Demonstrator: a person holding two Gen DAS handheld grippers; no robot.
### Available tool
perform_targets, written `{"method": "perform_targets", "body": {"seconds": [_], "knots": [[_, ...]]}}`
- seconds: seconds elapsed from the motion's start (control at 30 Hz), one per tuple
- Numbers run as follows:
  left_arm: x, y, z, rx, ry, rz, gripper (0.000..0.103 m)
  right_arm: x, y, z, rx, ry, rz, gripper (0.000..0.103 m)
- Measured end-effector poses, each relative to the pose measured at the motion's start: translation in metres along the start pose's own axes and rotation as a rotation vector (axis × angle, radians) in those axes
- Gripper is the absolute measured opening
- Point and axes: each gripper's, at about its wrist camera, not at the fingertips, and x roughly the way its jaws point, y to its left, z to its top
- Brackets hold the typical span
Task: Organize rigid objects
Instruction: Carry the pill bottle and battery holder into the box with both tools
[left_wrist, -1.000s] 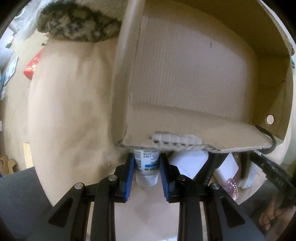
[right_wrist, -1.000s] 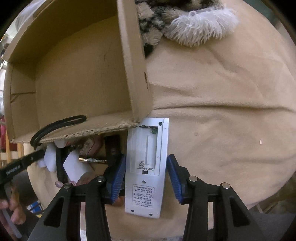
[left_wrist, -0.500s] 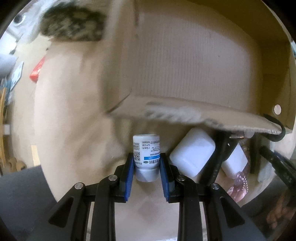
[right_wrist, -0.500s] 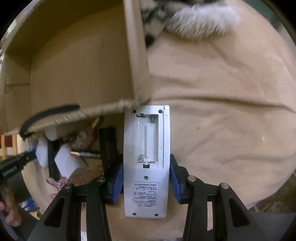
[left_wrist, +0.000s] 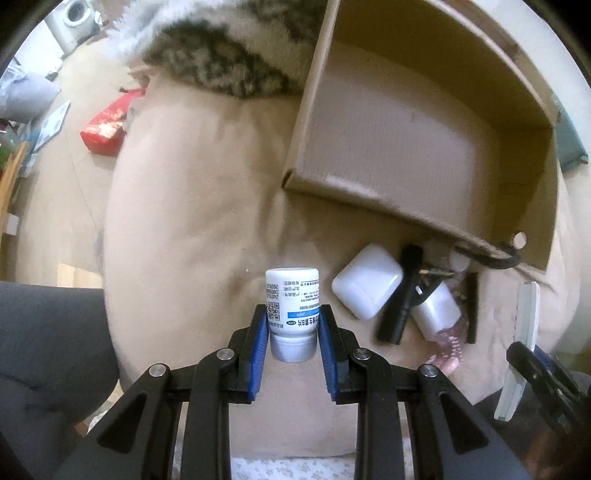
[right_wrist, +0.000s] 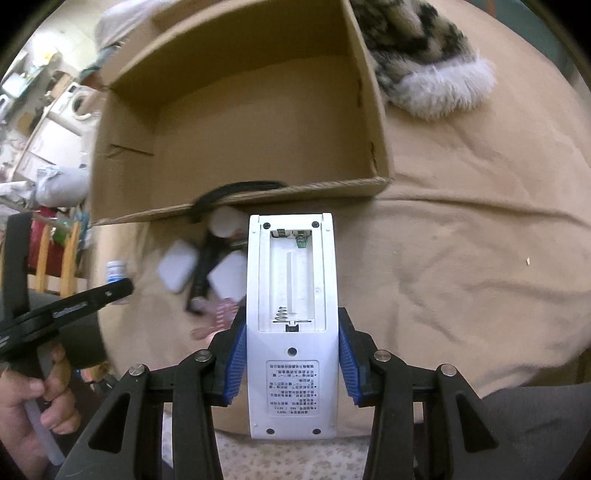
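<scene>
My left gripper (left_wrist: 293, 325) is shut on a small white medicine bottle (left_wrist: 292, 301) with a blue label, held cap toward the camera above the tan blanket. My right gripper (right_wrist: 291, 341) is shut on a white remote control (right_wrist: 291, 325), back side up with its battery bay open. An empty cardboard box (left_wrist: 413, 147) lies ahead of both grippers; it also shows in the right wrist view (right_wrist: 240, 110). The bottle also shows in the right wrist view (right_wrist: 115, 271). The remote shows edge-on in the left wrist view (left_wrist: 519, 350).
In front of the box lie two white cases (left_wrist: 365, 280), a black stick-shaped object (left_wrist: 402, 295), a pink beaded item (left_wrist: 452, 343) and a black loop (right_wrist: 236, 190). A furry spotted cushion (right_wrist: 424, 55) lies right of the box. A red packet (left_wrist: 107, 125) lies on the floor.
Both grippers have lifted and pulled back from the box's front edge with their objects. The box interior and the small items in front of it have come into fuller view.
</scene>
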Motion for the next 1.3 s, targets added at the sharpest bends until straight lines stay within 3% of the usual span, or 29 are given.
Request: {"method": "perform_targets", "body": {"seconds": [0.13, 0.23, 0.37, 0.57, 0.67, 0.9, 1.03, 1.3], "knots": [[-0.037, 0.009, -0.003, 0.024, -0.072, -0.016, 0.024, -0.027, -0.004, 0.001, -0.002, -0.057, 0.031, 0.046], [-0.065, 0.002, 0.008, 0.037, -0.112, -0.038, 0.024, -0.047, -0.034, -0.016, -0.016, -0.111, 0.048, 0.045], [-0.090, -0.003, 0.031, 0.068, -0.184, -0.046, 0.024, -0.072, -0.045, -0.023, -0.056, -0.197, 0.062, 0.046], [-0.117, -0.014, 0.057, 0.095, -0.266, -0.027, 0.024, -0.095, -0.039, 0.005, -0.092, -0.283, 0.100, 0.046], [-0.114, -0.023, 0.072, 0.114, -0.290, -0.018, 0.024, -0.100, -0.036, 0.024, -0.108, -0.307, 0.110, 0.046], [-0.088, -0.036, 0.093, 0.157, -0.309, 0.015, 0.024, -0.062, -0.031, 0.059, -0.140, -0.273, 0.085, 0.046], [-0.068, -0.039, 0.102, 0.163, -0.289, 0.018, 0.024, -0.031, -0.039, 0.066, -0.115, -0.239, 0.163, 0.046], [-0.033, -0.042, 0.106, 0.184, -0.306, 0.000, 0.024, 0.006, -0.044, 0.072, -0.118, -0.200, 0.141, 0.046]]}}
